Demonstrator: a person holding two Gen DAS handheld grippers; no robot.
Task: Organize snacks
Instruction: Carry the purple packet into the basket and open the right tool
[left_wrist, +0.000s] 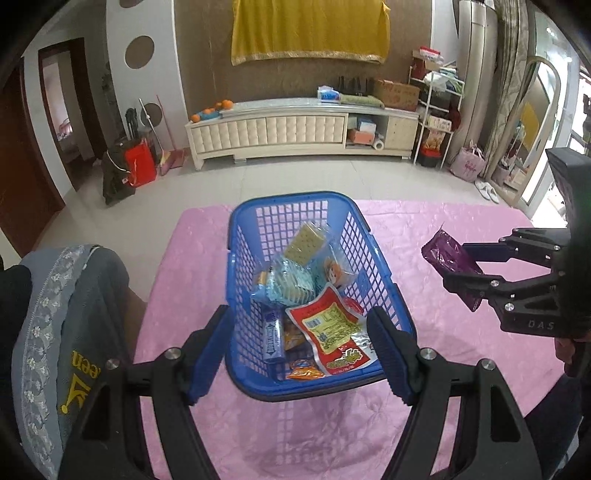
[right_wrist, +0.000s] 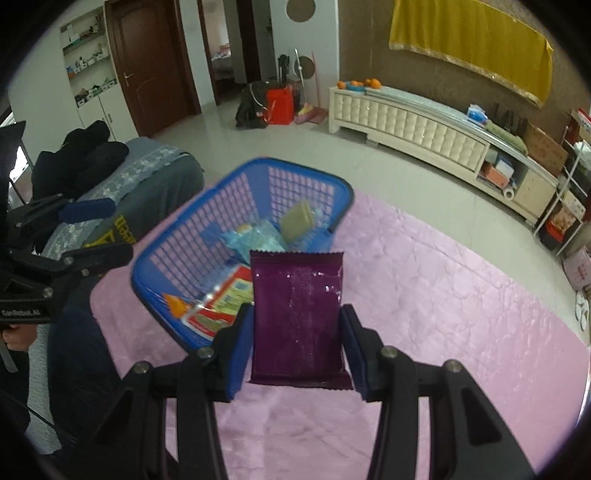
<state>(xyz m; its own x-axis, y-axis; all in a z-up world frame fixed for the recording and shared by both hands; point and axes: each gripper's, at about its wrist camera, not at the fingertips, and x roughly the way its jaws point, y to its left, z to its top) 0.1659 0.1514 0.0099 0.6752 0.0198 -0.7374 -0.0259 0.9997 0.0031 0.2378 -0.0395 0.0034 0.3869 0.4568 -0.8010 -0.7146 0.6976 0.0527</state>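
A blue plastic basket (left_wrist: 369, 243) stands on the pink table cloth and holds several snack packets, among them a red and yellow pouch (left_wrist: 328, 328) and a cracker pack (left_wrist: 304, 243). My left gripper (left_wrist: 297, 354) is open, its fingers on either side of the basket's near end. My right gripper (right_wrist: 297, 350) is shut on a purple snack packet (right_wrist: 297, 317) and holds it above the table, to the right of the basket (right_wrist: 173, 254). The purple packet (left_wrist: 448, 260) and the right gripper (left_wrist: 461, 266) also show in the left wrist view.
The pink cloth (left_wrist: 424, 406) covers the table. A chair with grey fabric (left_wrist: 55, 332) stands at the table's left side. Beyond the far edge lie tiled floor and a low cream cabinet (left_wrist: 295, 129).
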